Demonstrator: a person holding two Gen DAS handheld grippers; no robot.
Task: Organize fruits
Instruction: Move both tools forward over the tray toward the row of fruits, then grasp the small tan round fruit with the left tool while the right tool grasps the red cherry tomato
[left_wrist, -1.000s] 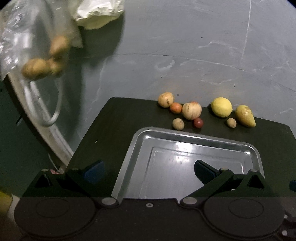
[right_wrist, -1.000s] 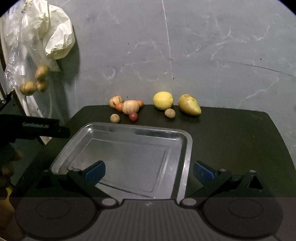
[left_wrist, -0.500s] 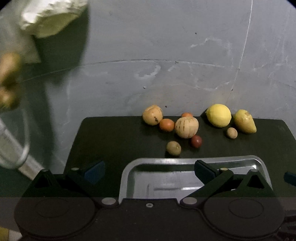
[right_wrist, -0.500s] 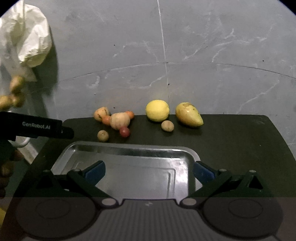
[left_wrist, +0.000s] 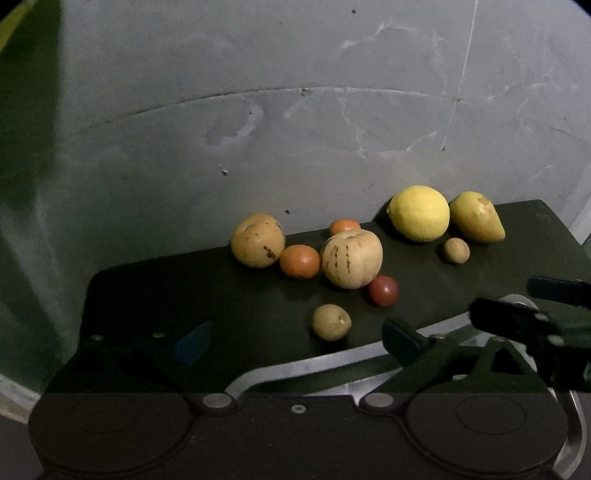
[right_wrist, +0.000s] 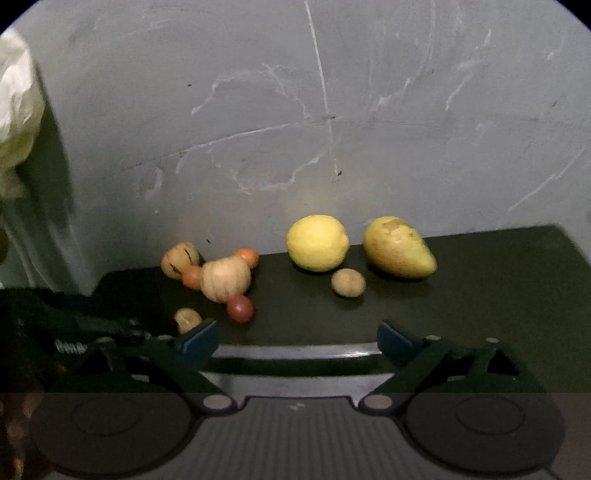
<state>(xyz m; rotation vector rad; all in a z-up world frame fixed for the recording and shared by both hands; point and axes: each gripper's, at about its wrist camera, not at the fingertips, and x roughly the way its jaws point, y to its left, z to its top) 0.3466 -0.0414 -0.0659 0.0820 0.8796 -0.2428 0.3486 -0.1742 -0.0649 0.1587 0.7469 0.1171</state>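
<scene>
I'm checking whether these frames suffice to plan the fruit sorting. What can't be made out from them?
- Tray: in both wrist views only its far rim shows; the gripper bodies hide its inside.
- Far orange fruit: left wrist view, mostly behind the striped fruit.
- Small tan fruit: right wrist view, partly behind the right gripper finger.
- White bag: cut off by the left edge.

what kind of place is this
Hard to say; probably a plain room or workspace at home. A dark table stands against a scuffed grey wall, with loose fruit such as a lemon and a metal tray.
</scene>
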